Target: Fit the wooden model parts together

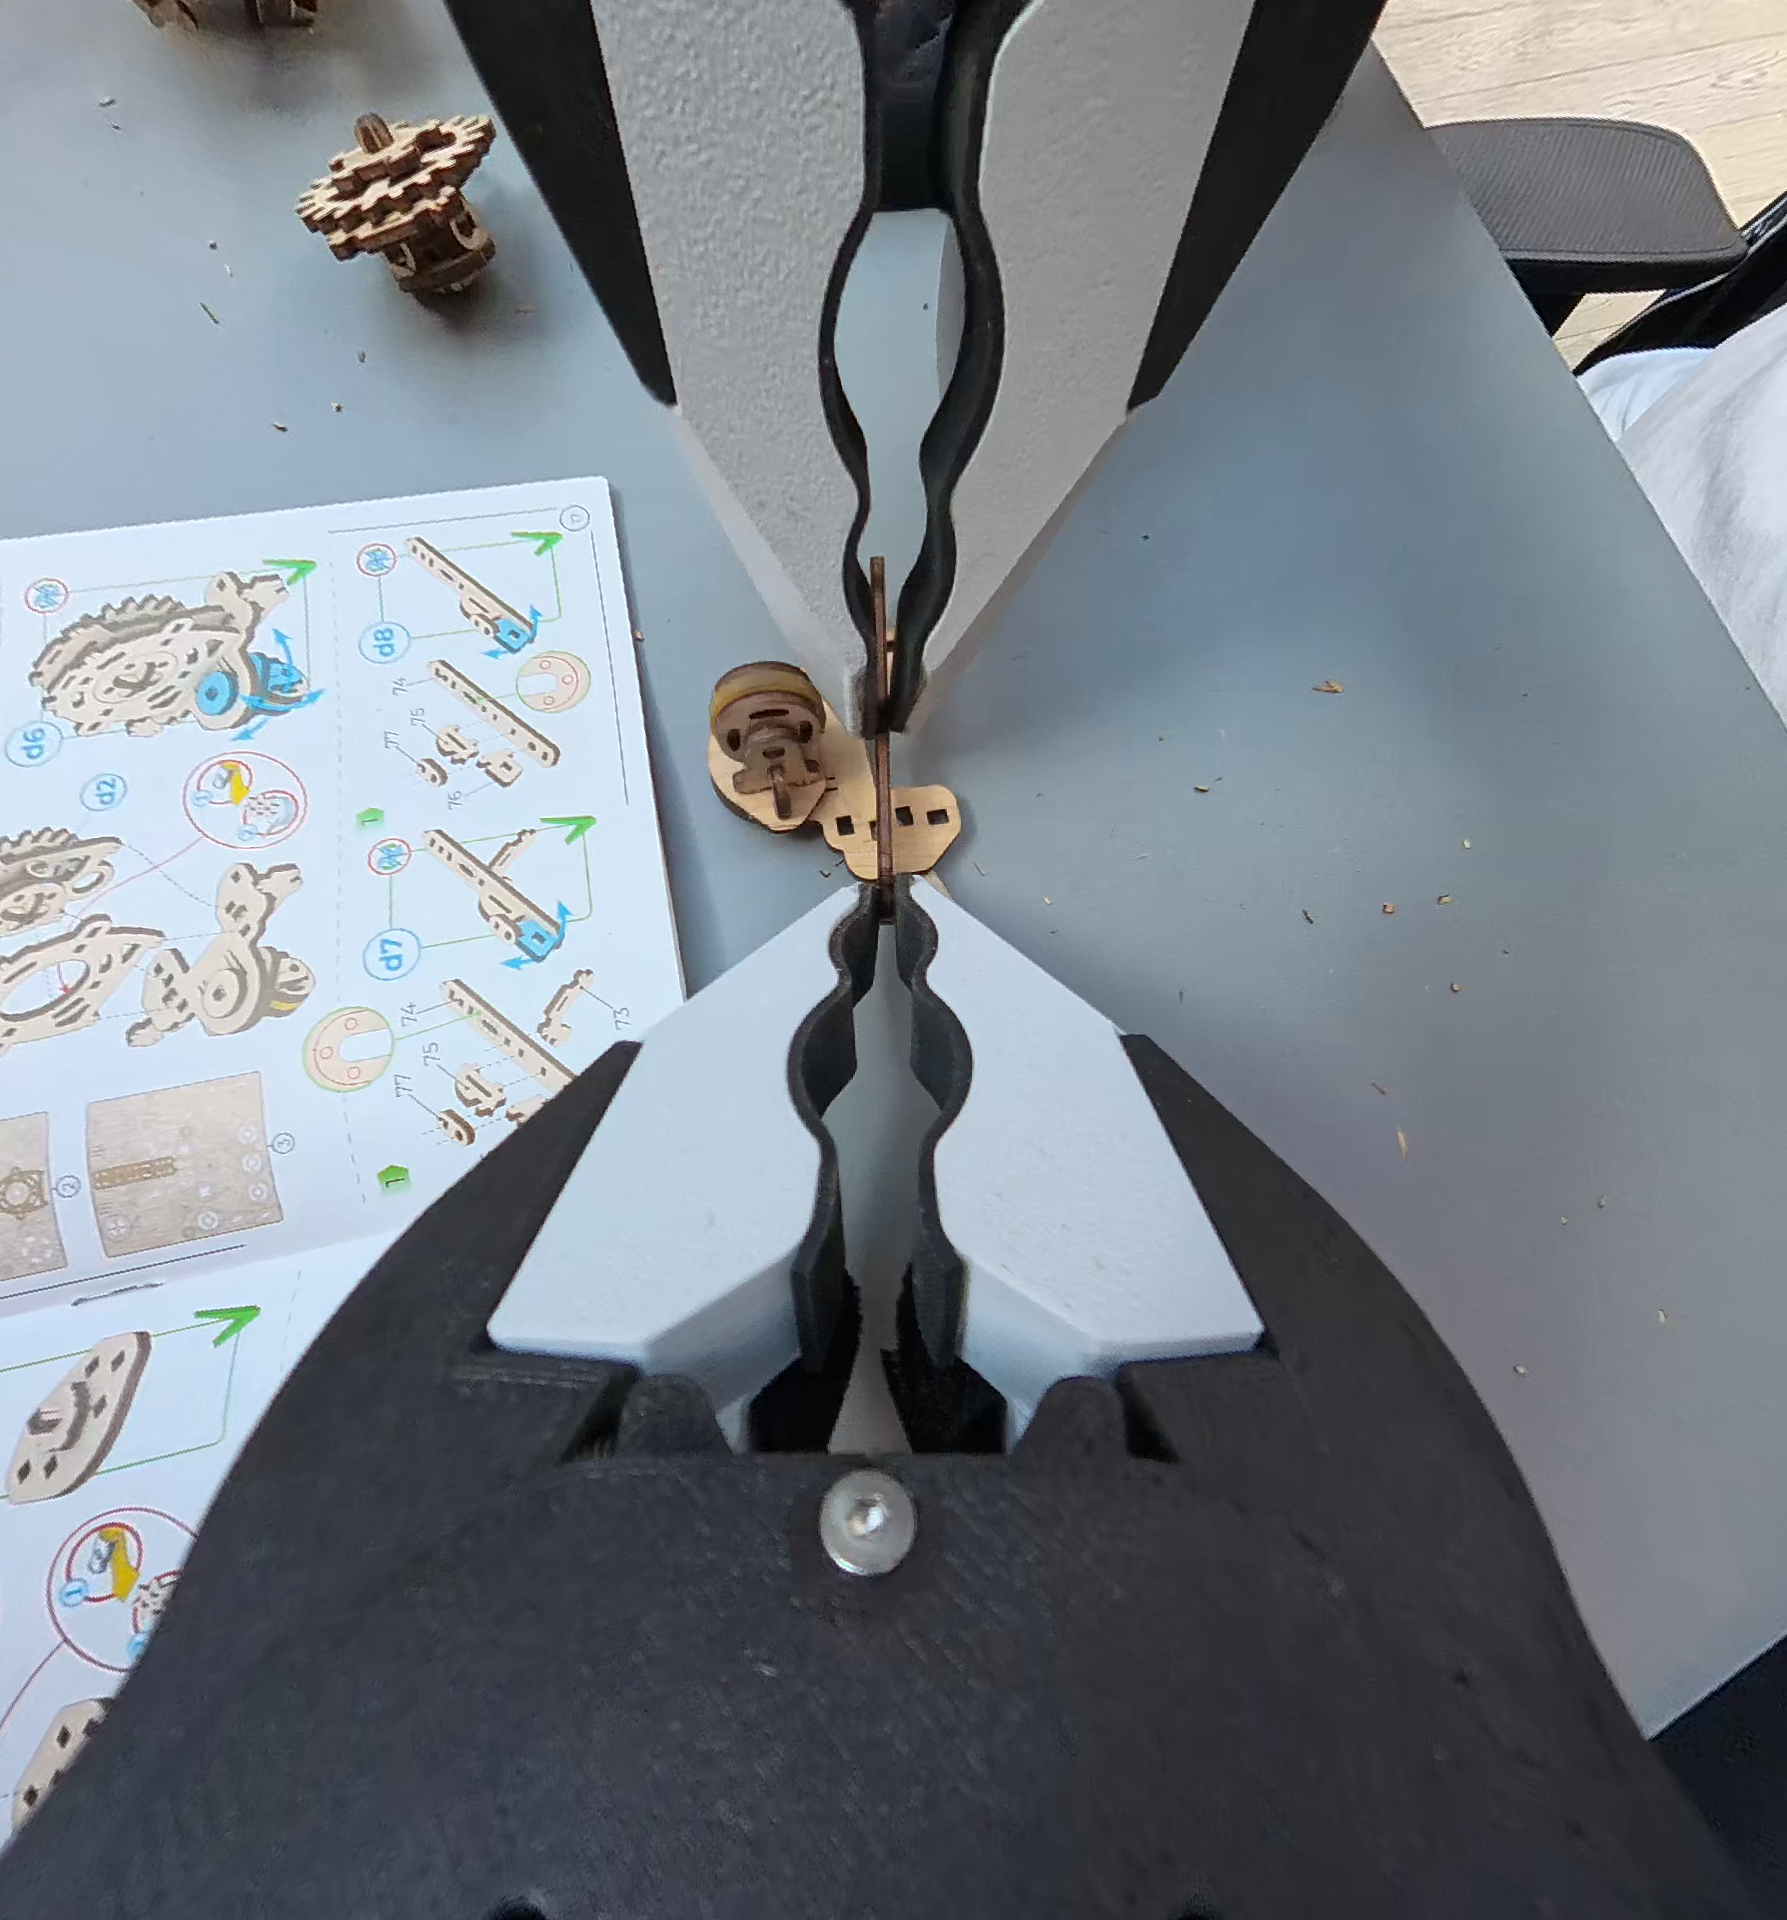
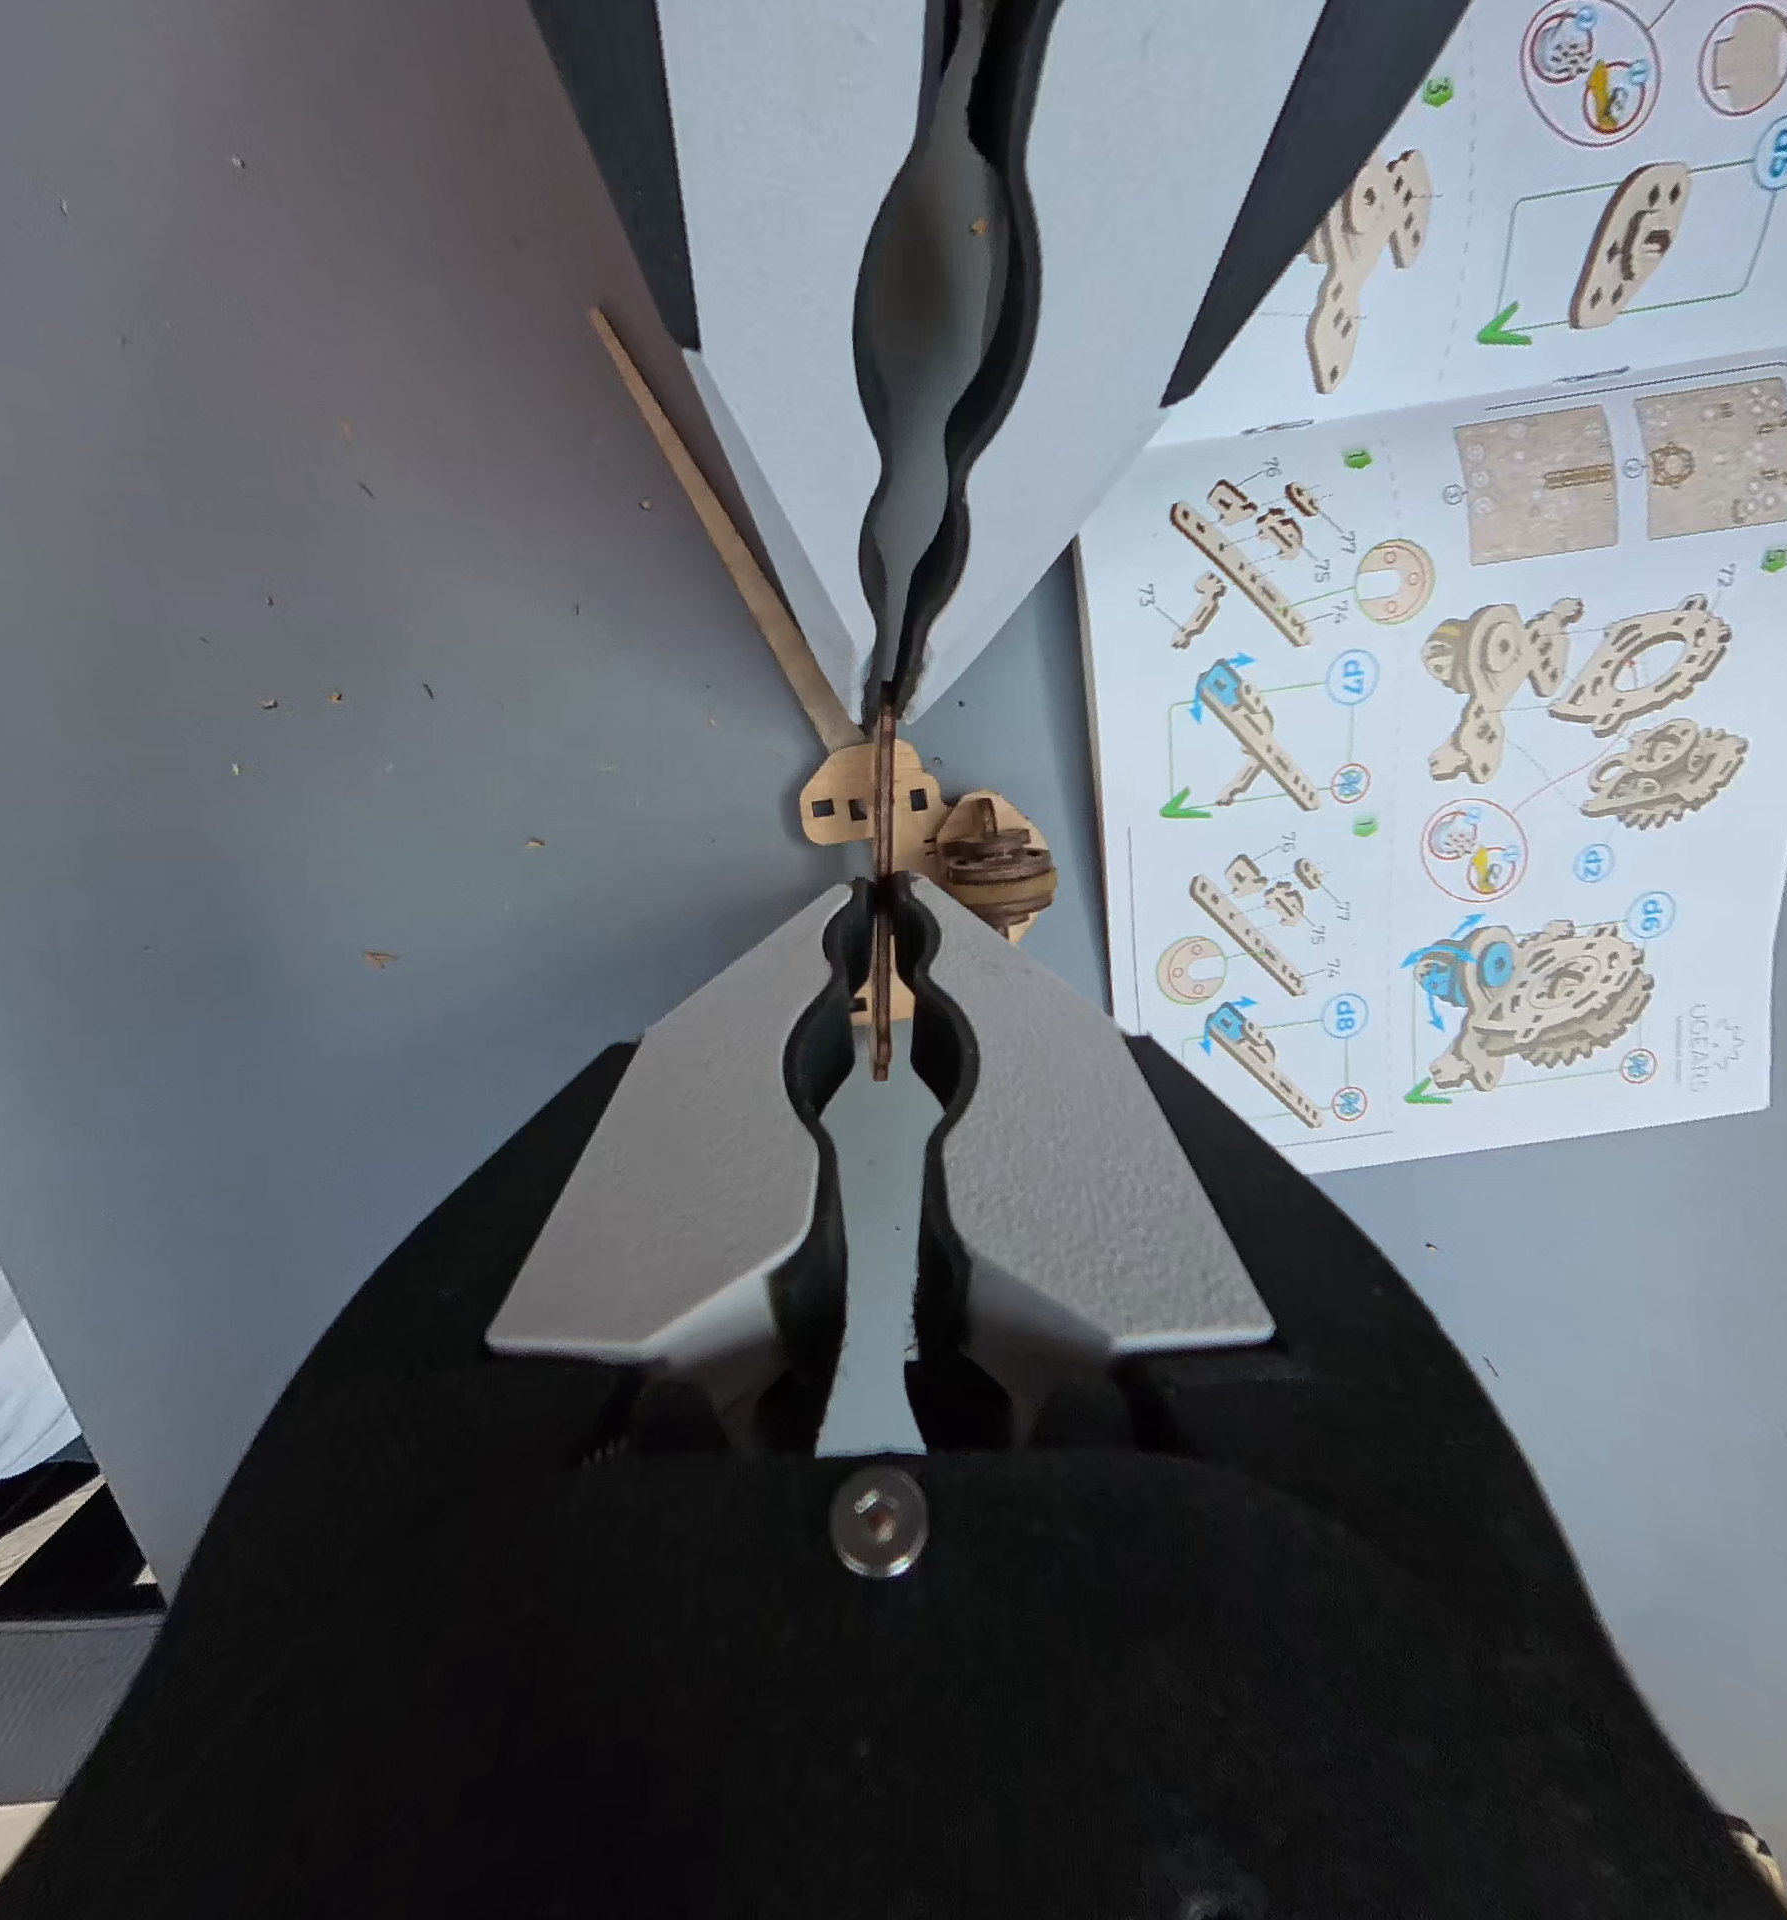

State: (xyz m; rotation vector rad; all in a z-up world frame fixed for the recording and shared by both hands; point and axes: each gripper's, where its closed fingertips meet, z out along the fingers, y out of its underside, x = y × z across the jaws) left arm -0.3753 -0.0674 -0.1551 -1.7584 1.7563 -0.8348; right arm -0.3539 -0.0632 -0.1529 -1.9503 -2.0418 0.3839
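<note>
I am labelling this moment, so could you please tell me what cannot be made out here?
- Left wrist view: wooden plate is edge-on; left gripper and right gripper cover its ends.
- Right wrist view: thin wooden strip runs behind the left gripper's finger.
- Left wrist view: instruction booklet is cut off by the frame's left edge.

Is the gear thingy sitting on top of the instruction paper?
No. In the left wrist view the wooden gear assembly sits on the bare grey table, well beyond the instruction booklet.
</note>
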